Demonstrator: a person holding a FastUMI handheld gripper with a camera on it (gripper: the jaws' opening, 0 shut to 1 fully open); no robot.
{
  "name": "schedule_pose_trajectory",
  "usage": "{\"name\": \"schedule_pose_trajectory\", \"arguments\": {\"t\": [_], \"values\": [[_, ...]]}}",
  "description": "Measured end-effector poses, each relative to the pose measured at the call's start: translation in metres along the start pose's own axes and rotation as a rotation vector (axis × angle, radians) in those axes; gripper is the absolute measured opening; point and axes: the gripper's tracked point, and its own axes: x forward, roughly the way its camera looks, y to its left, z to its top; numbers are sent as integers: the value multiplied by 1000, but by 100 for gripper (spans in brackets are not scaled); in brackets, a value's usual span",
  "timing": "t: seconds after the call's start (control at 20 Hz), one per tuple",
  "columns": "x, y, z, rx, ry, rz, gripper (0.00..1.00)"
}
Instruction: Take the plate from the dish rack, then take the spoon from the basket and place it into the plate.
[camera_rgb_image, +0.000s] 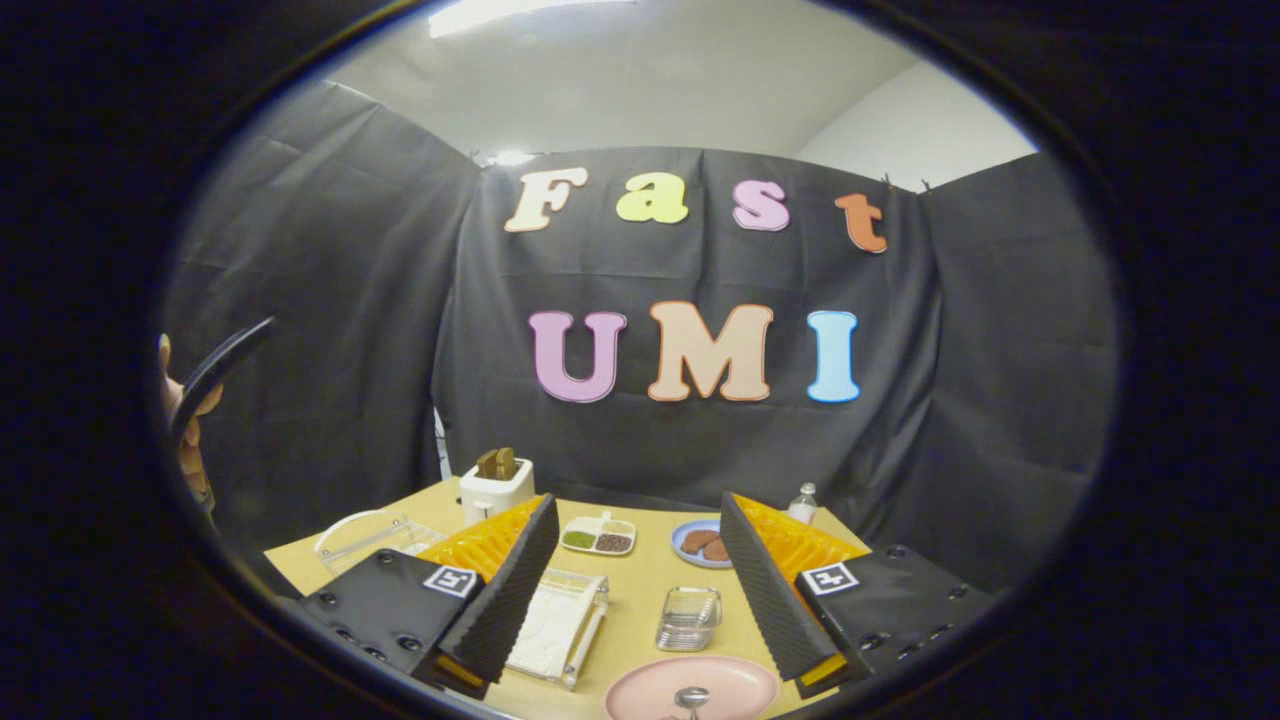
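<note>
1. The gripper (640, 570) is spread wide, its fingers (515, 590) well apart and holding nothing.
2. The pink plate (735, 680) lies flat on the wooden table (640, 590) between the fingertips, low and near — the spoon (692, 698) rests in it, bowl up.
3. Just ahead of the plate, between the fingers, stands a small clear basket (689, 618).
4. A clear dish rack (558, 625) sits beside the left finger.
5. Beyond the fingers — a divided snack dish (599, 536), a blue plate (690, 545), a toaster (495, 488), a small bottle (803, 503).
</note>
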Motion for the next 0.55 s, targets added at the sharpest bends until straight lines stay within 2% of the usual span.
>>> {"name": "schedule_pose_trajectory", "arguments": {"t": [0.55], "values": [[-2,32,2,16,-13,-4,100]]}}
